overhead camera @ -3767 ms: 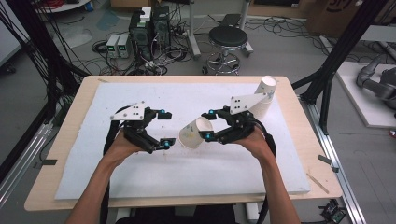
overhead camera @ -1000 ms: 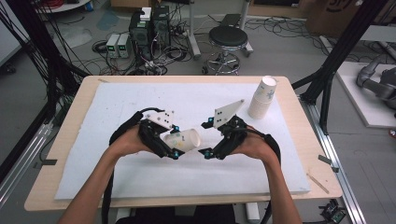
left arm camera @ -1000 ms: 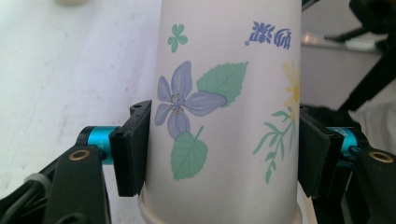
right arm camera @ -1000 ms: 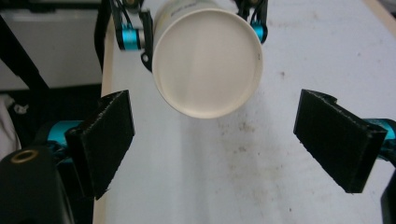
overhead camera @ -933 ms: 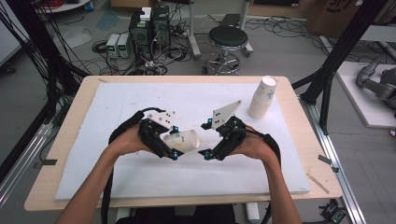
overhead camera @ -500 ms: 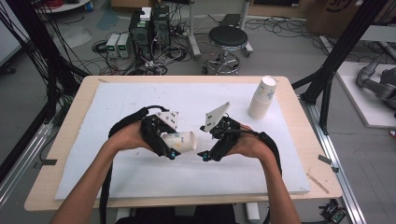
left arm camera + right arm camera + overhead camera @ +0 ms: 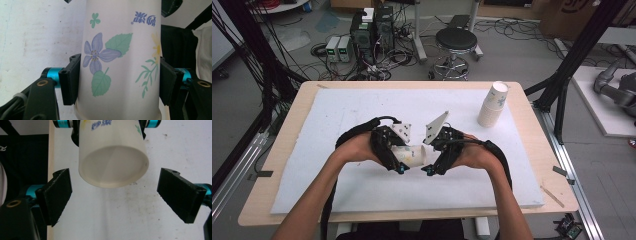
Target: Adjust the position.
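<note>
Item 1, left gripper (image 7: pixel 401 167): I am clamping it on 1 paper cup (image 7: pixel 411 155), its 2 pads (image 7: pixel 70 80) pressing the flowered wall near the rim. I am holding the cup on its side, above the white foam mat (image 7: pixel 337 115), at the near middle of the table (image 7: pixel 287 125).

Item 2, paper cup: its base is pointing toward my right hand, and in the right gripper view that round base (image 7: pixel 113 167) is hanging just beyond the jaws.

Item 3, right gripper (image 7: pixel 429 169): I am keeping it wide open, 2 pads (image 7: pixel 58 195) standing clear of the cup on both sides, touching nothing.

Item 4, cup stack (image 7: pixel 492 104): standing upright at the far right of the mat, well apart from both hands.

Risk, as I judge it: if I am squeezing harder, the thin wall could buckle. If I am closing the right jaws off-centre on the tapered base, the cup could slip or twist out of the left grip.
</note>
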Demonstrator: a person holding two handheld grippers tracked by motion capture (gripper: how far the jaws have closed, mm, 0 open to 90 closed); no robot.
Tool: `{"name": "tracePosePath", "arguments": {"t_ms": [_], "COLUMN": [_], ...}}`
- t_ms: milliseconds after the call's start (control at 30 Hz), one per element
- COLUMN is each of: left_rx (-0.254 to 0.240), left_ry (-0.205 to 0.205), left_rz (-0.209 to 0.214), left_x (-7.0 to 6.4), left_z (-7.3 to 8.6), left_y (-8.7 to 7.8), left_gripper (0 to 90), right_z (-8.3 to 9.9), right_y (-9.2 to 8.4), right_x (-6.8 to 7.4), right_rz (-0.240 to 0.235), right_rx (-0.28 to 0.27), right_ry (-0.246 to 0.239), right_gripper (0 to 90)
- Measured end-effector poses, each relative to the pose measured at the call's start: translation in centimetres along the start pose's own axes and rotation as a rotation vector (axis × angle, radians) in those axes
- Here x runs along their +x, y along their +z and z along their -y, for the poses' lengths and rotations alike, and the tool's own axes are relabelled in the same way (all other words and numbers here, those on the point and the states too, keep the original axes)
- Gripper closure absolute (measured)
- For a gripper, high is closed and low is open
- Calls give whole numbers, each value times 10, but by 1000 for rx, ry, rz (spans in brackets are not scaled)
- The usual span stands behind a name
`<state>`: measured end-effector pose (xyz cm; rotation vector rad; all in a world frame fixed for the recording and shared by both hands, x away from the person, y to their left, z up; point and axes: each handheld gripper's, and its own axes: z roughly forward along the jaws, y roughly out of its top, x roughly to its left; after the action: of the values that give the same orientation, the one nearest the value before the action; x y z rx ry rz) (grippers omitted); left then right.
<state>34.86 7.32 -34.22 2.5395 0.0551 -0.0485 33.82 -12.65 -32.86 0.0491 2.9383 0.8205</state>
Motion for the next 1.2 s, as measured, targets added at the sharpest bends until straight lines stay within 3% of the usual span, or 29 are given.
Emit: {"name": "tracePosePath", "arguments": {"t_ms": [133,433,600,633,1000,1067,1100,1133,1200], "left_rx": [0,12,20,8,10,-28,-45,-72,-90], "left_ry": [-1,10,16,2,7,-9,-8,-32,-27], "left_rz": [6,8,-1,-1,11,7,1,0,-20], "left_x": [-1,0,1,1,2,2,3,3,5], "left_z": [-2,-3,-3,-3,-2,0,1,3,4], "left_y": [3,4,4,5,6,6,5,5,3], "left_gripper": [312,312,312,312,312,276,212,135,78], "right_z": [-4,-6,-7,-7,-7,-6,-6,-6,-5], "right_y": [2,5,4,4,5,4,4,4,3], "right_x": [0,0,-1,-1,0,-1,0,-1,-1], "right_rz": [-9,-15,-22,-29,-28,-27,-28,-30,-29], "right_rx": [28,37,42,41,45,45,44,43,39], "right_ry": [5,5,-2,-7,-10,-10,-9,-7,-3], "right_gripper": [141,167,331,359,372,372,372,372,372]}}
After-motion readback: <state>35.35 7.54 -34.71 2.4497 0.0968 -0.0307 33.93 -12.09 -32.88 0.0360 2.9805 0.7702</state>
